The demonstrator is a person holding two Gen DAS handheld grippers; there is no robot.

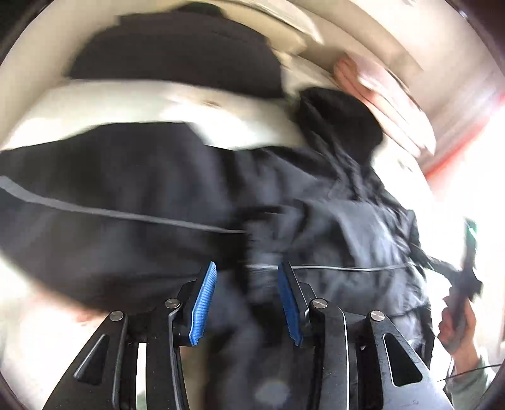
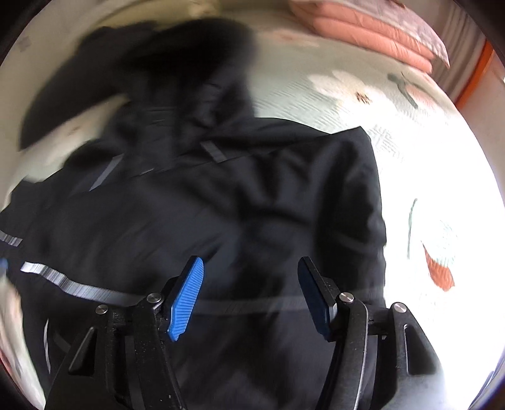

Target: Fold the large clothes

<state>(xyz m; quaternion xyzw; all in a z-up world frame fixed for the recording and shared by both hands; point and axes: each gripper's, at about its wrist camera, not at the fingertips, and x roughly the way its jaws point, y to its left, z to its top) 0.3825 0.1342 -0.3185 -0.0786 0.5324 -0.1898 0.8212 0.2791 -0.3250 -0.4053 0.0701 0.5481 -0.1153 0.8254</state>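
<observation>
A large black hooded jacket with thin grey reflective stripes lies spread on a light bedspread. It also fills the right wrist view, its dark hood at the far end. My left gripper is open, blue pads apart just above the jacket's cloth. My right gripper is open over the jacket's lower body. Neither holds anything. In the left wrist view the other gripper and the hand holding it show at the right edge. Both views are motion-blurred.
Folded pink bedding is stacked at the far right of the bed. The flowered bedspread lies bare to the right of the jacket. An orange-red edge runs along the right side.
</observation>
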